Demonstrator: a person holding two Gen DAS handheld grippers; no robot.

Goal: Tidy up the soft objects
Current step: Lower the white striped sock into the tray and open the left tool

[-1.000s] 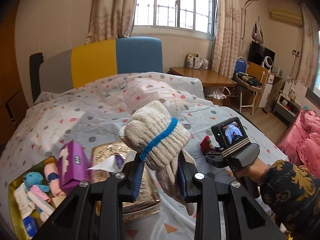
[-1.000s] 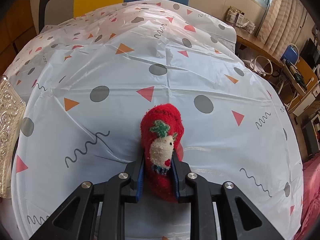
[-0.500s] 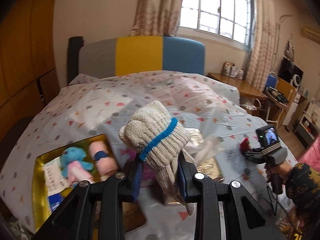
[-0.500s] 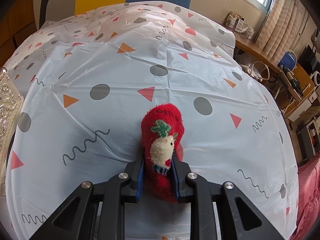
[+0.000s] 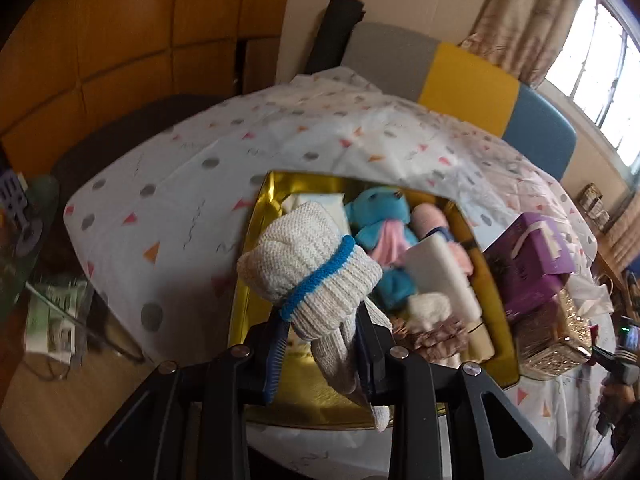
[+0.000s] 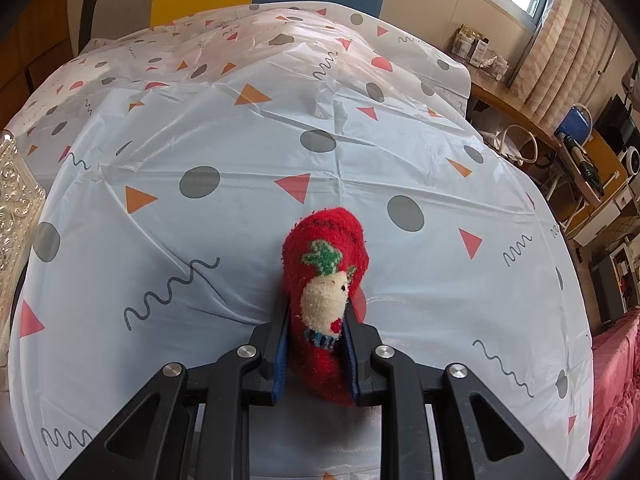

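Left tongs (image 5: 320, 354) are clamped on a cream ribbed knit glove with a blue cuff band (image 5: 310, 266), hanging over the near-left of the gold-lined box (image 5: 250, 240) of soft toys. Right tongs (image 6: 316, 354) pinch a fuzzy red sock with a reindeer face (image 6: 324, 276) above the patterned bedsheet (image 6: 240, 152). Both look light and squashy (best gripped mid-body, where bunched).

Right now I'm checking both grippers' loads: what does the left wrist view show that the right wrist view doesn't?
Only the left wrist view shows the left gripper clamping a cream knit glove above the gold tray, which holds a blue plush toy; a purple tissue box sits beside it. Only the right wrist view shows the right gripper clamping a red sock. Both show the patterned bed cover.
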